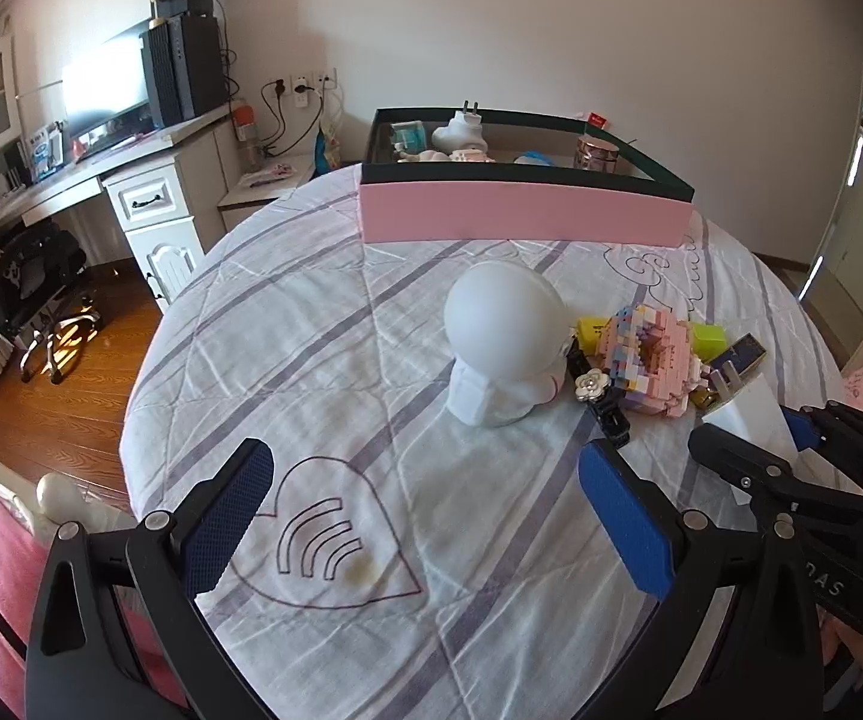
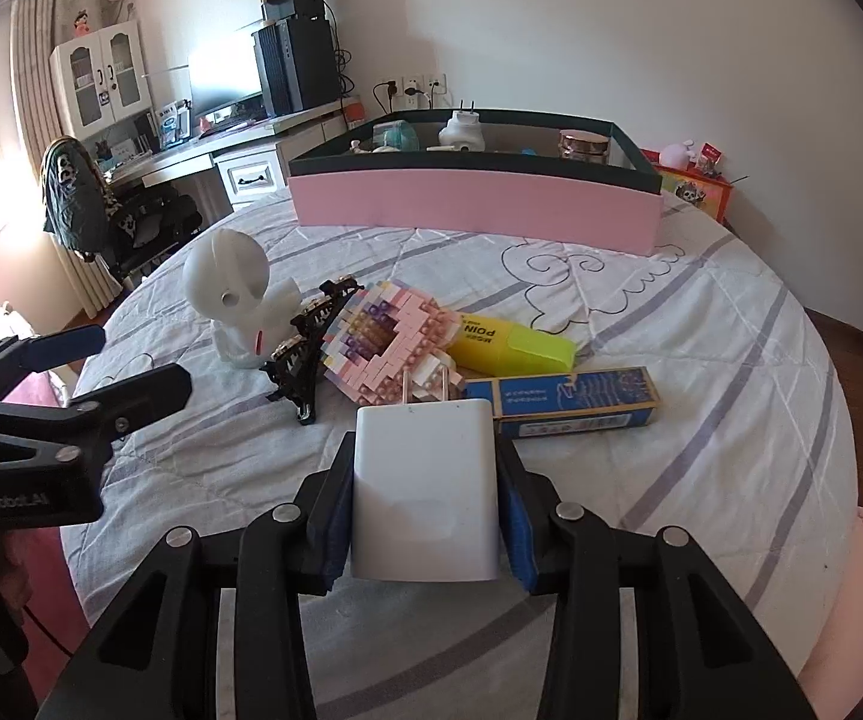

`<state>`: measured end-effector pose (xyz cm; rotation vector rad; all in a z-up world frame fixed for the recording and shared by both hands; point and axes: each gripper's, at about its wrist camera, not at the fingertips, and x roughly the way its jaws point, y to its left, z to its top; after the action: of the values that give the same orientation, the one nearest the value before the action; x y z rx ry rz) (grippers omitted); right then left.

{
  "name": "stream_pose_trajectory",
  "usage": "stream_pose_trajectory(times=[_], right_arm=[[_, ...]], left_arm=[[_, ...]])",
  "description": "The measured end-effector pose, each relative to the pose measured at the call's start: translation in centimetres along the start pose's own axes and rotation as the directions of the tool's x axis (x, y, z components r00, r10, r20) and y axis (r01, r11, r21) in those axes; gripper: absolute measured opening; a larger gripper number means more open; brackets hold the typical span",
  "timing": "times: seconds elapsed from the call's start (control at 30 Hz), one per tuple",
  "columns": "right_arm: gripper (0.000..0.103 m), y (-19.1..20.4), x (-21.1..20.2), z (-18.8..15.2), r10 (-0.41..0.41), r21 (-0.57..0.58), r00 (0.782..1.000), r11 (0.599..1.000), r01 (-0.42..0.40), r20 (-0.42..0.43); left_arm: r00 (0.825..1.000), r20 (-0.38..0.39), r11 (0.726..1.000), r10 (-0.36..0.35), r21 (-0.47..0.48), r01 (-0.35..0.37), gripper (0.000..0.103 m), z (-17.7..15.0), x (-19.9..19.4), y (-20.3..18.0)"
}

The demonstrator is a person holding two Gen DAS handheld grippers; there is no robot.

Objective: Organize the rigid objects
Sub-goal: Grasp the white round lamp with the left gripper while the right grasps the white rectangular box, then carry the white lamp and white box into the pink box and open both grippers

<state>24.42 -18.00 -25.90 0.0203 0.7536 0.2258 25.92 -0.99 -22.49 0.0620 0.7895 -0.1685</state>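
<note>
The white charger (image 2: 425, 492) is clamped flat-sided between the pads of the right gripper (image 2: 425, 516) (prongs pointing away), low over the bedspread (image 2: 701, 450), presumably for the pink box (image 2: 473, 210). The left gripper (image 1: 425, 516) is held spread, empty.

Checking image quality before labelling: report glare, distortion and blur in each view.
Left wrist view: strong fisheye bend, dark vignette corners; the monitor is blown out by glare, and sun patches hit the floor. The white figurine is sharp. Right wrist view: the same curvature, window light washes out the left edge; the white charger is sharp.
</note>
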Motion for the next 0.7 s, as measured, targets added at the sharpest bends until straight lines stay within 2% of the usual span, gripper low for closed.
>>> stream_pose_trajectory(times=[0.4,0.43,0.47,0.5,0.53,0.6,0.7], right_arm=[[0.042,-2.5,0.3,1.9,-0.012,0.020,0.999,1.000,0.012,0.034],[0.042,-2.6,0.3,1.9,-0.013,0.022,0.999,1.000,0.012,0.038],[0.042,-2.7,0.5,2.1,-0.010,0.024,0.999,1.000,0.009,0.035],[0.042,-2.7,0.6,2.2,-0.008,0.026,0.999,1.000,0.007,0.036],[0.042,-2.8,0.6,2.3,-0.008,0.027,0.999,1.000,0.007,0.039],[0.043,-2.7,0.7,2.4,-0.006,0.025,0.999,1.000,0.005,0.038],[0.043,-2.5,0.6,2.6,-0.004,0.024,0.999,1.000,0.003,0.046]], left_arm=[[0.999,-0.033,1.000,-0.014,0.023,0.015,0.103,3.9,5.3,-1.1],[0.999,-0.038,0.999,-0.019,0.031,0.020,0.097,4.2,5.7,-1.2],[0.998,-0.052,0.999,-0.030,0.040,0.032,0.083,4.4,6.0,-1.4],[0.996,-0.065,0.997,-0.054,0.048,0.057,0.074,4.6,6.4,-1.6],[0.993,-0.082,0.995,-0.081,0.057,0.086,0.057,4.6,6.7,-1.9],[0.994,-0.078,0.994,-0.073,0.077,0.079,0.055,4.5,6.7,-2.4],[0.998,-0.030,0.995,-0.060,0.083,0.063,0.055,4.3,5.5,-2.4]])
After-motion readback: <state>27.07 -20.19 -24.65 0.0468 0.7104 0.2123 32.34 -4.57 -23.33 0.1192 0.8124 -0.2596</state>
